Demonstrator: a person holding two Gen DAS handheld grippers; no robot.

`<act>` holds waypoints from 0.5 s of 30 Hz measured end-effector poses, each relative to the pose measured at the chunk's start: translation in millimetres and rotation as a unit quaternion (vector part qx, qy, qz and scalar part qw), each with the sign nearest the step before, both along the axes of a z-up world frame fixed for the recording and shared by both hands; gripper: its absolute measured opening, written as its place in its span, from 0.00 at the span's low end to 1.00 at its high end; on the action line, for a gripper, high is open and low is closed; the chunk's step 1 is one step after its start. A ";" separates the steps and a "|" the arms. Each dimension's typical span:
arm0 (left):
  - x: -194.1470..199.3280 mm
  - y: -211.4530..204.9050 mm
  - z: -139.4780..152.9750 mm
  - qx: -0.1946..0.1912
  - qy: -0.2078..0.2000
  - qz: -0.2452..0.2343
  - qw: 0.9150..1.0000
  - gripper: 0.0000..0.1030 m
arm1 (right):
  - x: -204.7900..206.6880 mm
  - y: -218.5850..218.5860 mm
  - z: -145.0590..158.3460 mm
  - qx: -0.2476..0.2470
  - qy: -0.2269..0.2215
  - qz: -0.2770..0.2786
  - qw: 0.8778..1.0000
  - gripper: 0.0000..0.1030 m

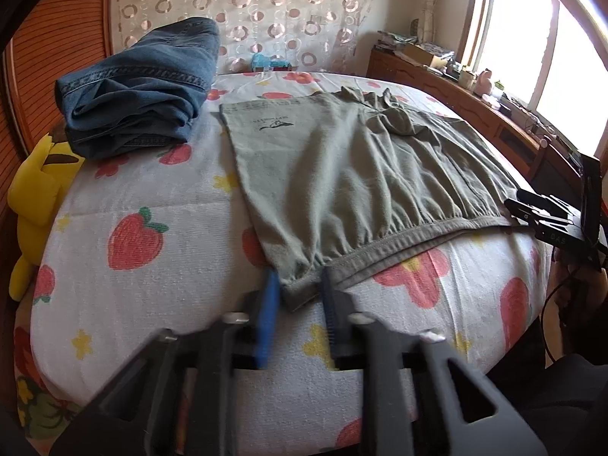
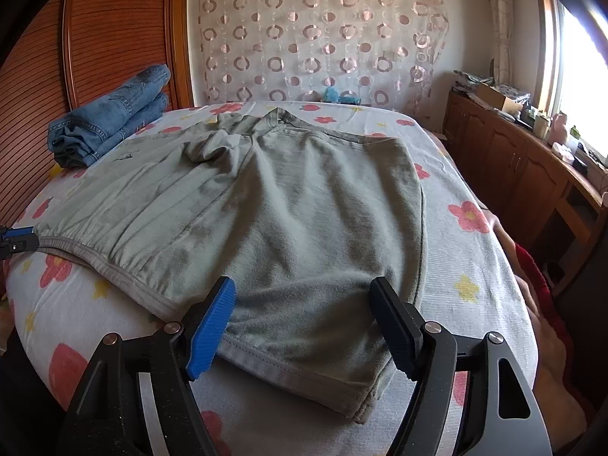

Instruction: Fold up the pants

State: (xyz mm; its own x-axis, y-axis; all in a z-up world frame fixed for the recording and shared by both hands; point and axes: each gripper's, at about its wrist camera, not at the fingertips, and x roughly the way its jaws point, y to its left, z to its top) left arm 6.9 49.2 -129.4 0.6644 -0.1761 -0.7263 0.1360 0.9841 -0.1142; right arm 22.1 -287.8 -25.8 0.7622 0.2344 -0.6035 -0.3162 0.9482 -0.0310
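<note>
Left wrist view shows the left gripper (image 1: pixel 300 288) clamped on the pants (image 1: pixel 342 159) waistband corner while the right gripper (image 2: pixel 304 323) straddles its corner, jaws apart; next it must pinch.

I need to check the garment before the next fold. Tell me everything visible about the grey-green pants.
The grey-green pants are soft knit with a gathered elastic waistband and a small dark logo. They lie flat and partly folded on the flowered bedsheet, bunched near the far end. The left gripper pinches one near corner; the right gripper straddles another edge, open. The folded jeans sit apart.
</note>
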 end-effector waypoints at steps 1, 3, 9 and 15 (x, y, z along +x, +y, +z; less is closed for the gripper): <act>-0.2 -0.7 1.0 0.003 -0.003 0.000 1.000 0.11 | 0.6 0.4 0.2 0.000 0.000 0.000 1.000 0.73; -0.5 -1.3 2.6 0.004 -0.006 -0.002 1.000 0.10 | 0.5 0.3 -0.2 0.000 0.000 0.001 1.000 0.73; -1.3 -2.8 14.5 -0.002 -0.023 -0.007 1.000 0.07 | 1.8 1.1 -0.8 -0.002 0.001 0.001 1.000 0.73; 9.2 -12.9 39.3 -0.015 -0.048 -0.027 0.998 0.06 | 5.1 1.6 0.1 -0.005 0.006 0.001 1.000 0.74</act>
State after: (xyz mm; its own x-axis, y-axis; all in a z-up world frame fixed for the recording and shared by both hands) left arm 16.1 36.3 -90.1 0.7197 -0.2349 -0.6534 0.2015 0.9712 -0.1271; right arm 27.2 -286.2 -25.8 0.7547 0.2302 -0.6143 -0.3192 0.9470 -0.0372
